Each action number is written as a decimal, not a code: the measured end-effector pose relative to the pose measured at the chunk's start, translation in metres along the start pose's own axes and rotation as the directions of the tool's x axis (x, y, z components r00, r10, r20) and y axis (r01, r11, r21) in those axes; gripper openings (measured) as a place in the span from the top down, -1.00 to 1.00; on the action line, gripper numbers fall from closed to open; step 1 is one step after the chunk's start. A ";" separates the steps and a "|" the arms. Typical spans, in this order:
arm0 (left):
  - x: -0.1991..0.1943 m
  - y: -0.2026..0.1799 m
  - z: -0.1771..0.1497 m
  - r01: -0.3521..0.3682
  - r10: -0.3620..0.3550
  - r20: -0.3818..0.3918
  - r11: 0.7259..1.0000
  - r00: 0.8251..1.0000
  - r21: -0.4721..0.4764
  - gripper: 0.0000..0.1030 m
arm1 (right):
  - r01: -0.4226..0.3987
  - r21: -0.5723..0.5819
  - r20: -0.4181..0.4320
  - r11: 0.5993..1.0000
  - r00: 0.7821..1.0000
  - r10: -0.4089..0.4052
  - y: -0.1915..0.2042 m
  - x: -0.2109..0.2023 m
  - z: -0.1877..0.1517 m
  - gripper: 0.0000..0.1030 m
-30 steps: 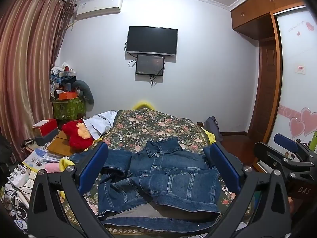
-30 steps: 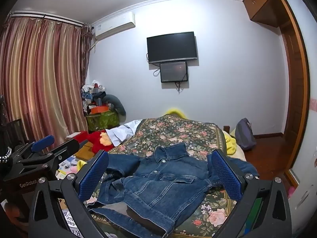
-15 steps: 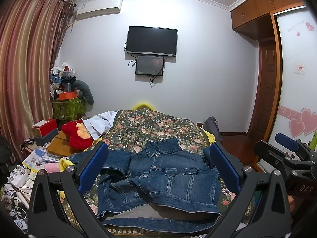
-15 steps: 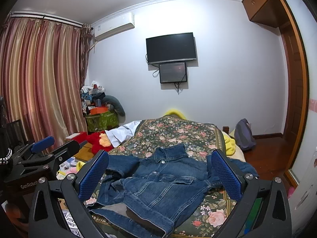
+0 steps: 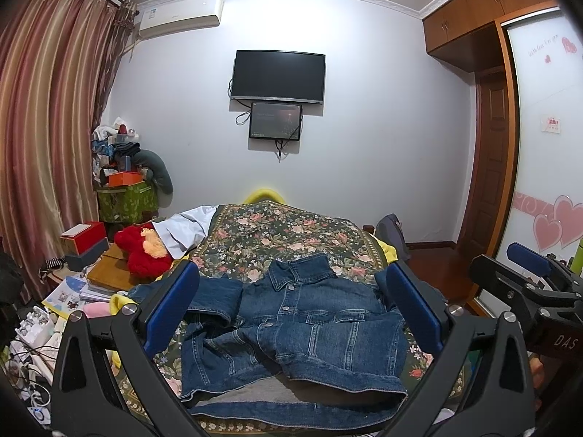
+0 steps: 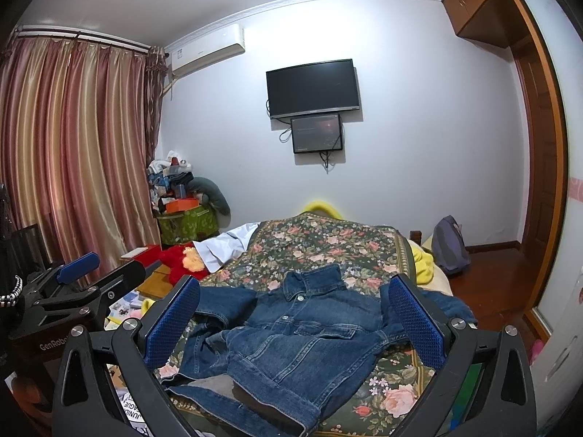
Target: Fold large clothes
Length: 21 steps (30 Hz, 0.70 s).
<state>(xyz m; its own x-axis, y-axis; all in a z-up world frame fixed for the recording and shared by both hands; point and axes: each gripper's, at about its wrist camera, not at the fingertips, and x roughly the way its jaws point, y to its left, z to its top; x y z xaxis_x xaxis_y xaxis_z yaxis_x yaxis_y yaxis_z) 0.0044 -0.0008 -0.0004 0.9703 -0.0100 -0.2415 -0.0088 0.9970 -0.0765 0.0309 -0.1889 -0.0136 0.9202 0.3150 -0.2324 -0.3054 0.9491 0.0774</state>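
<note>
1. On the flowered bedspread point(image 5: 291, 233), at the near end of the bed, lies our denim jacket point(image 5: 302, 324): front up, collar toward twelve o'clock, hem toward six.
2. It is rumpled rather than flat. One front panel is flipped over toward five o'clock, grey lining shows at the hem, and a sleeve is bunched at nine o'clock.
3. Our left gripper point(image 5: 293, 307) and right gripper point(image 6: 293, 317) both hang above the jacket with fingers spread wide, holding nothing and touching no cloth.
4. We judge folding has not begun; we are at the approach.
5. Next we would lower, pinch the flipped panel and the bunched sleeve, and spread them flat first.
6. At ten o'clock a red plush toy point(image 5: 142, 255) sits beside the bed, clear of us.
</note>
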 end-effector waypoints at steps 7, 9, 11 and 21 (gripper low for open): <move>-0.001 0.000 0.001 0.001 -0.001 -0.002 1.000 1.000 -0.001 -1.00 | -0.001 0.002 0.001 1.000 1.000 0.001 -0.002 0.000 0.000 -1.00; -0.001 0.000 0.001 0.001 -0.001 -0.002 1.000 1.000 -0.001 -1.00 | 0.000 0.003 0.001 1.000 1.000 0.000 -0.002 0.000 0.000 -1.00; 0.000 0.000 0.001 0.001 -0.001 -0.003 1.000 1.000 -0.001 -1.00 | -0.001 0.004 0.000 1.000 1.000 0.001 -0.003 -0.001 0.001 -1.00; 0.001 -0.001 -0.001 -0.001 0.001 -0.001 1.000 1.000 0.001 -1.00 | -0.002 0.006 -0.002 1.000 1.000 0.002 -0.003 0.000 0.002 -1.00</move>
<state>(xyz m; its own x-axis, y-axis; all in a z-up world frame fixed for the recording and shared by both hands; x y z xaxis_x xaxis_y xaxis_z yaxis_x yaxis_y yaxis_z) 0.0055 -0.0014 -0.0013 0.9701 -0.0092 -0.2425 -0.0093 0.9971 -0.0749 0.0323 -0.1922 -0.0116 0.9190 0.3169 -0.2346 -0.3057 0.9484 0.0837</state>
